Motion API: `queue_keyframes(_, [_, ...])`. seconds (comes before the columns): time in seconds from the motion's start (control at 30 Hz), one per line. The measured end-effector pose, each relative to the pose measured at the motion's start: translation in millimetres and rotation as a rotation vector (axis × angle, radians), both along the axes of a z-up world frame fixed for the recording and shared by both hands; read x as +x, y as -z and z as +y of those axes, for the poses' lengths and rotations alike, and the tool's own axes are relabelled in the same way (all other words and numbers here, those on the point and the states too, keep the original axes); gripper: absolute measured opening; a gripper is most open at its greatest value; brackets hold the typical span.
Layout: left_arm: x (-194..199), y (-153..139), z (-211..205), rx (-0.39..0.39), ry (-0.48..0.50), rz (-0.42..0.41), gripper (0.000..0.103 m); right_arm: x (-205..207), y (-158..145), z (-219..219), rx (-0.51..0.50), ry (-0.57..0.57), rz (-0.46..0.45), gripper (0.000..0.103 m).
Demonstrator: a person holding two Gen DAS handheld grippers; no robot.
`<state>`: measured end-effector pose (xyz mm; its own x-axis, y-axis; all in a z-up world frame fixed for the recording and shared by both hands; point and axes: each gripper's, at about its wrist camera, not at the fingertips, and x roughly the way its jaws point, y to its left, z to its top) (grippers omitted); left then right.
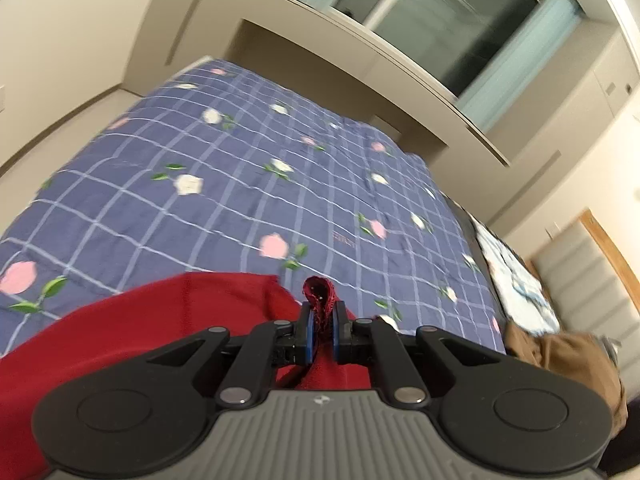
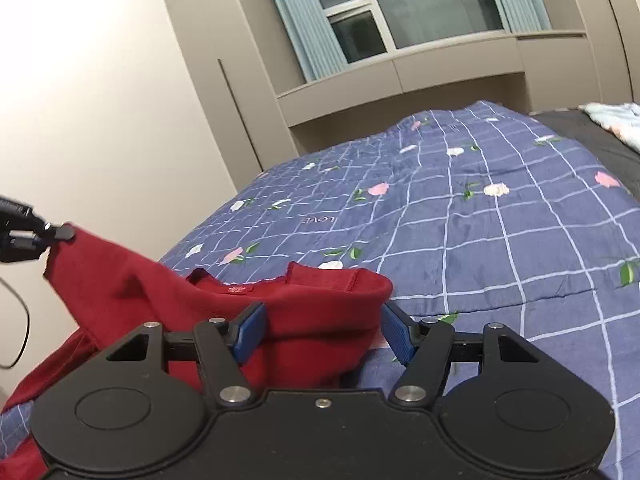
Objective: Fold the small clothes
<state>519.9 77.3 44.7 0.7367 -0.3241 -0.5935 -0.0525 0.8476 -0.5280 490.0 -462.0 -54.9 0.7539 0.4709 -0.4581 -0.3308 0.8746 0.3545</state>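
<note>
Two grippers work one red garment (image 2: 304, 312) lying on my blue checked floral quilt (image 2: 480, 232). My left gripper (image 1: 322, 316) is pinching a bunched edge of the cloth, lifting it off the bed. My right gripper (image 2: 324, 330) is spread, its blue pads (image 2: 252, 330) either side of the folded cloth, not pressing.
</note>
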Motion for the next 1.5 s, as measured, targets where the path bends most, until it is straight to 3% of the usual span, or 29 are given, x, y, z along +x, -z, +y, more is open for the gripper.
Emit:
queue_keyframes(0.37, [-6, 38, 41, -0.023, -0.104, 0.065, 0.008, 13, 14, 30, -0.052, 0.054, 0.062, 0.065])
queue_keyframes(0.53, [-8, 36, 48, -0.022, -0.100, 0.044, 0.008, 34, 8, 39, -0.127, 0.012, 0.042, 0.063])
queue_keyframes(0.7, [-7, 31, 49, -0.017, -0.093, 0.010, 0.008, 56, 10, 42, -0.149, 0.034, 0.118, 0.062])
queue_keyframes(0.87, [-7, 29, 47, -0.017, -0.078, -0.002, 0.008, 26, 3, 61, -0.185, 0.032, 0.079, 0.061])
queue_keyframes(1.07, [-5, 20, 50, -0.036, -0.069, -0.020, 0.008, -16, 5, 82, -0.336, -0.002, -0.016, 0.060])
queue_keyframes(1.23, [-7, 9, 43, -0.035, -0.053, -0.046, 0.008, 14, 4, 74, -0.202, 0.076, 0.089, 0.058])
queue_keyframes(1.4, [-7, 1, 35, -0.035, -0.043, -0.059, 0.008, 38, 14, 95, -0.240, 0.177, 0.218, 0.058])
queue_keyframes(1.43, [-6, 1, 34, -0.039, -0.042, -0.060, 0.008, 40, 18, 96, -0.238, 0.189, 0.241, 0.053])
queue_keyframes(1.47, [-6, 0, 33, -0.041, -0.041, -0.061, 0.008, 43, 22, 97, -0.233, 0.202, 0.266, 0.036])
queue_keyframes(1.5, [-6, -1, 32, -0.042, -0.040, -0.062, 0.008, 44, 24, 98, -0.239, 0.213, 0.279, 0.027])
